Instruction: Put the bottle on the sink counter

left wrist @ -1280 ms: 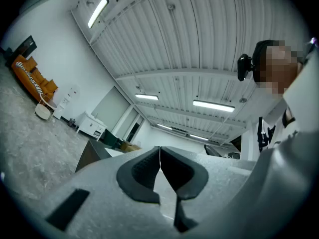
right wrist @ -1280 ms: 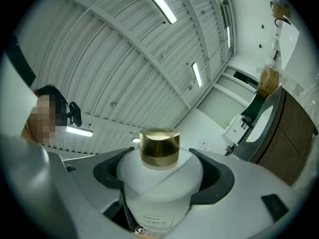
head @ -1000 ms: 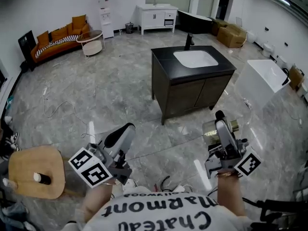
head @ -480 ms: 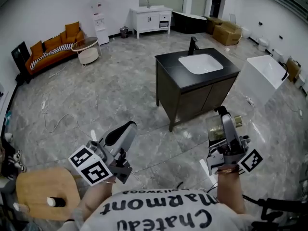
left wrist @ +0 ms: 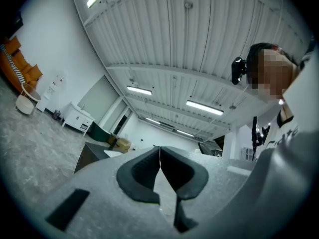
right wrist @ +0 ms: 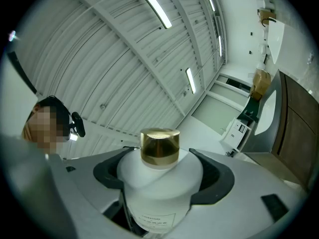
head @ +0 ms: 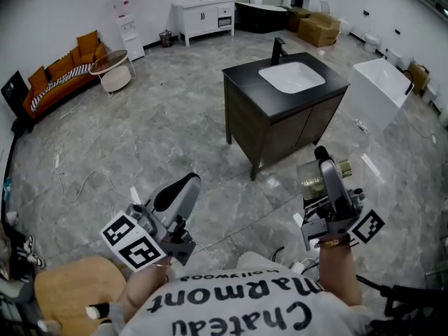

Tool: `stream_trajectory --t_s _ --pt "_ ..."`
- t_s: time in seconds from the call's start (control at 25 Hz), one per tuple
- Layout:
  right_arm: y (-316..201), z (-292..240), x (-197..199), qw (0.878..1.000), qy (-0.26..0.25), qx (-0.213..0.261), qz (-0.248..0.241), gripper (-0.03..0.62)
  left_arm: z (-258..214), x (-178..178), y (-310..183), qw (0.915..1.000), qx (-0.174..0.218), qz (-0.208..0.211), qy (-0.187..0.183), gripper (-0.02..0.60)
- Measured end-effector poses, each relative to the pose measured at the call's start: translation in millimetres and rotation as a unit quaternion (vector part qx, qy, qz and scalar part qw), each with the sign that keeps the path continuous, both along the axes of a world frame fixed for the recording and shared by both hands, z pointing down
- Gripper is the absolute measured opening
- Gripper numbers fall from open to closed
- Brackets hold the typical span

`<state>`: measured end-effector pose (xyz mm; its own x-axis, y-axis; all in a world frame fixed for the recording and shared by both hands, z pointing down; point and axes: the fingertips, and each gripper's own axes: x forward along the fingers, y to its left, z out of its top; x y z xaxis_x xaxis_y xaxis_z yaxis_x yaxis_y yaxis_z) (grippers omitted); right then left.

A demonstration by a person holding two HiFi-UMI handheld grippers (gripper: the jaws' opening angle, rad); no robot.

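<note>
A white bottle (head: 312, 180) with a gold cap (head: 341, 168) sits between the jaws of my right gripper (head: 320, 165), which is shut on it and held in the air over the floor. In the right gripper view the bottle (right wrist: 159, 188) fills the gap between the dark pads (right wrist: 215, 176). The sink counter (head: 255, 93), black-topped with a white basin and black faucet, stands ahead and slightly left of that gripper, well apart from it. My left gripper (head: 183, 185) hovers at lower left, shut and empty, its pads (left wrist: 149, 171) meeting.
A round wooden stool (head: 63, 289) is at the lower left. An orange sofa (head: 59, 72), a side table (head: 112, 68) and a white vanity (head: 204, 16) line the far walls. A white tub (head: 378, 93) stands right of the counter. Cables (head: 77, 180) lie on the floor.
The view has moved forward: the sink counter sits a little nearer and the stool has slid toward the bottom left. Both grippers keep their pose, the right still holding the bottle.
</note>
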<state>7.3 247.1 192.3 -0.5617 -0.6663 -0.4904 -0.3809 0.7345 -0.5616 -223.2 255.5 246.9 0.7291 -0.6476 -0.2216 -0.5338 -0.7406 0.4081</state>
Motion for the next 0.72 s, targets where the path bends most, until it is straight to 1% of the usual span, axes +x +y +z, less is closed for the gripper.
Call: stream_trajectory --t_s 0.16,0.36,0.44,0.64,0.72 --pt "-7 9 -5 1.0 0.01 -0.024 0.001 0.348 21 5 -12 0.9991 -0.038 0.017 0.008 0.017" --pt "-31 20 -4 0.999 0.016 -0.036 0.004 0.348 31 14 -34 0.9981 -0.053 0.032 0.006 0.017" --pt "-50 22 -1 0.999 0.018 -0.034 0.005 0.348 31 18 -52 0.9981 -0.052 0.032 0.006 0.017" --pt "-128 17 16 0.999 0.018 -0.026 -0.005 0.348 21 35 -124 0.9991 -0.036 0.022 -0.003 0.017" --pt "-138 16 18 1.0 0.017 -0.02 -0.009 0.348 19 38 -133 0.9994 -0.029 0.02 -0.006 0.015"
